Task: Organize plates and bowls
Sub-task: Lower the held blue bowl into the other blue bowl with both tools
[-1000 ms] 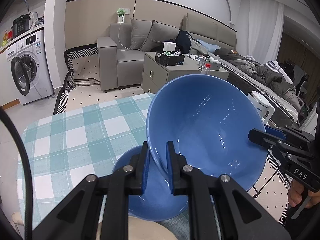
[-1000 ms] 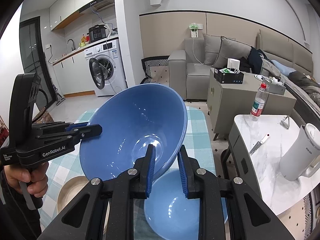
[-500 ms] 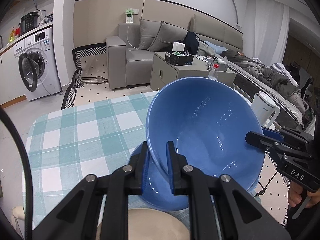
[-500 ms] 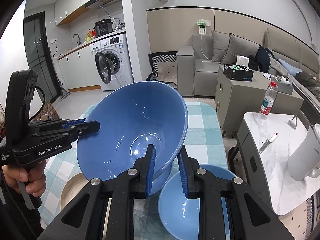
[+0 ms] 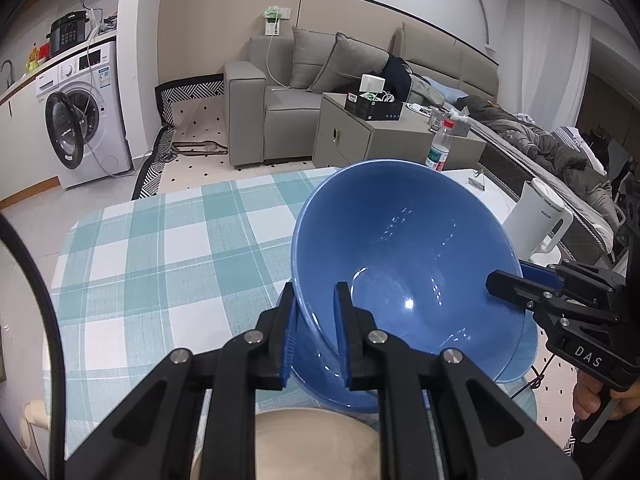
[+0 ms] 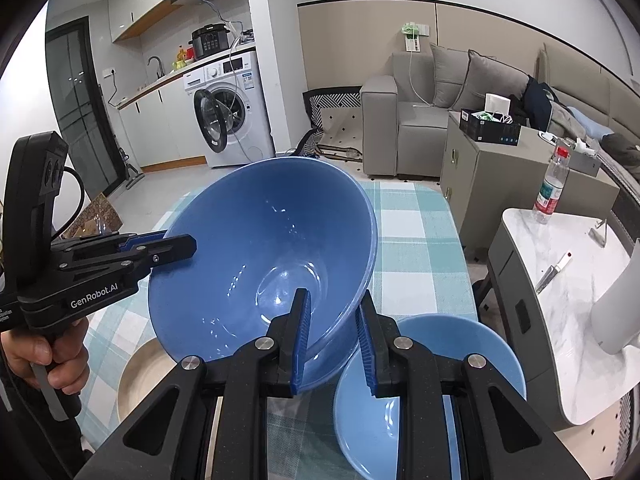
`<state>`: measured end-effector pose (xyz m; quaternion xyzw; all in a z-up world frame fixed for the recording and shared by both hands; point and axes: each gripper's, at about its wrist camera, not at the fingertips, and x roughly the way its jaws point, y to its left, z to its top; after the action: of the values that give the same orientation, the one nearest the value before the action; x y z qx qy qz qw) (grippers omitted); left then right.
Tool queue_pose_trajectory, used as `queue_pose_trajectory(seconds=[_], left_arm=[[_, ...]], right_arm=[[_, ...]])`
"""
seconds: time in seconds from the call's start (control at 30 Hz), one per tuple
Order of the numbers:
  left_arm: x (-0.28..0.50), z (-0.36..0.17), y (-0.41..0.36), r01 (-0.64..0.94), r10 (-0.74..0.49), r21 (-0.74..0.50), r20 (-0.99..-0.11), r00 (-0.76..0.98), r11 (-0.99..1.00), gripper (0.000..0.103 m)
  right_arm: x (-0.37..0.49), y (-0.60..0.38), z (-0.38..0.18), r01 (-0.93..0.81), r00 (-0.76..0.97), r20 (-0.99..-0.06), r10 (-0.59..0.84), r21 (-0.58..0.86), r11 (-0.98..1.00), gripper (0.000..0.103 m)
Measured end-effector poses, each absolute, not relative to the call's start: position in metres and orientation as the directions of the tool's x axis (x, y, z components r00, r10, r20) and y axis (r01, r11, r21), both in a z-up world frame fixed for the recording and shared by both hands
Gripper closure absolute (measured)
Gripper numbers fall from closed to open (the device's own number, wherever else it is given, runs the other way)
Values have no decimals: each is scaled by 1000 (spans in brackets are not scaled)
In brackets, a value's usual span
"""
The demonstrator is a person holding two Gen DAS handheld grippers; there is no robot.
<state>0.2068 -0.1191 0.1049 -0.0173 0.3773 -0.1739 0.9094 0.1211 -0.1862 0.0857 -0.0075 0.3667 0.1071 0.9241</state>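
Right wrist view: large blue bowl (image 6: 264, 256) held tilted in the air above the checked tabletop (image 6: 416, 240), right claw (image 6: 332, 336) clamped on its near rim, left claw (image 6: 176, 246) clamped on the opposite rim. Could slip on the glossy glaze if either grip loosens, or clip the smaller blue bowl (image 6: 400, 408) below during lowering. Deep, conical, shiny, unchipped. Beige plate (image 6: 140, 376) beneath, near the left claw.

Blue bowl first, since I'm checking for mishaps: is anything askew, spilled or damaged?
Only the tilt: the large blue bowl hangs tipped between the left gripper and right gripper, both clamping its rim. No cracks or spills visible.
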Motion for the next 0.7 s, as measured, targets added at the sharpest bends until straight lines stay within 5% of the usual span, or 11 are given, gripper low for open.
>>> queue_pose_trajectory(seconds=[0.7], left_arm=[[221, 68, -117, 279, -314, -174, -731, 606, 944, 87]], right_arm=[[151, -186, 40, -200, 637, -746, 193, 81, 976, 79]])
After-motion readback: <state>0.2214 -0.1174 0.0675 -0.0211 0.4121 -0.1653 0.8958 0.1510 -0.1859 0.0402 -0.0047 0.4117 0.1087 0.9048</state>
